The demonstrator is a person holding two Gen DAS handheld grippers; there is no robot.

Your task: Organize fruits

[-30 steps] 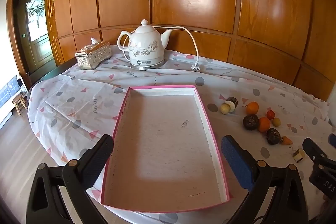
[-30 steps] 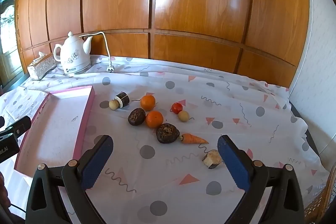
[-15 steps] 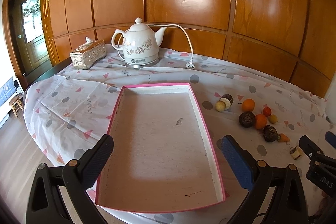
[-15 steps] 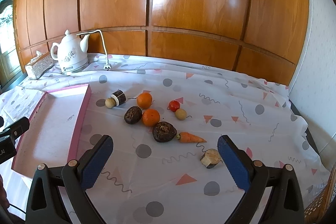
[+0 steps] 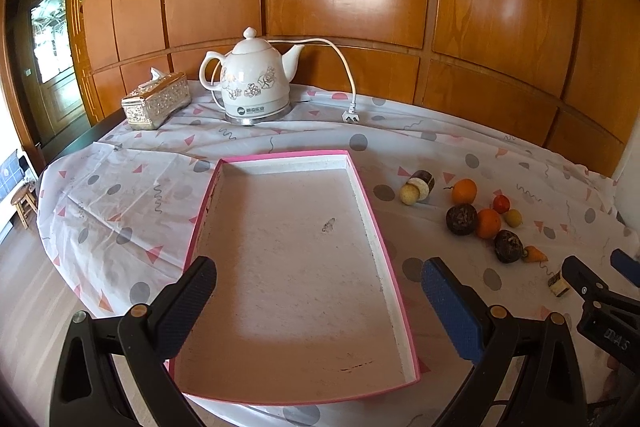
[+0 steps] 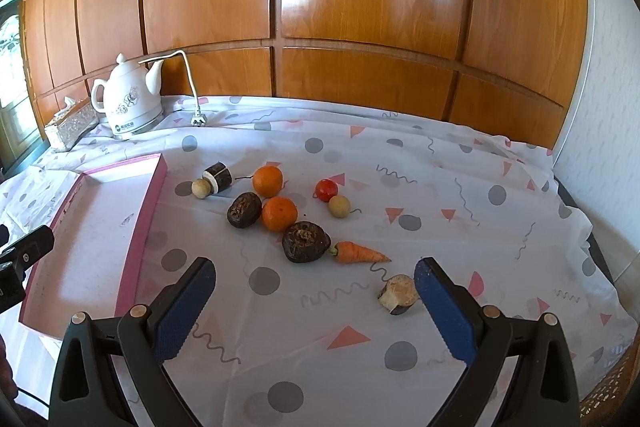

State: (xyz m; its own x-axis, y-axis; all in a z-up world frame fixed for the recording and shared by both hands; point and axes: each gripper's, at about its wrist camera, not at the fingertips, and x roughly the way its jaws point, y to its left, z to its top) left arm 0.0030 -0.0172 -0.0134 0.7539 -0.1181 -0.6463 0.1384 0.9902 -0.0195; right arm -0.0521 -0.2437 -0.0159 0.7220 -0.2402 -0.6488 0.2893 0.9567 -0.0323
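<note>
A shallow pink-rimmed tray [image 5: 364, 195] lies on the tablecloth with nothing in it, and its right wall [image 6: 146, 211] shows in the right wrist view. My left gripper [image 5: 316, 287] hovers open above the tray's near half. Right of the tray lies a cluster of small produce: two oranges [image 6: 269, 180] [image 6: 279, 213], two dark wrinkled fruits [image 6: 244, 209] [image 6: 305, 241], a red tomato [image 6: 326, 189], a pale round fruit [image 6: 339, 206], a carrot [image 6: 356, 253], a cut dark piece [image 6: 398, 294]. My right gripper [image 6: 314, 289] is open just short of the cluster, holding nothing.
A white floral kettle [image 5: 254, 83] with a loose cord and plug [image 5: 352, 117] stands at the back, with a silver tissue box [image 5: 156, 101] to its left. Wood panelling backs the table. The tablecloth drops off at the left edge [image 5: 52, 211] toward the floor.
Both views have shifted slightly: the tray and the produce sit a little lower and nearer in frame than a second ago. Both grippers stay open and empty.
</note>
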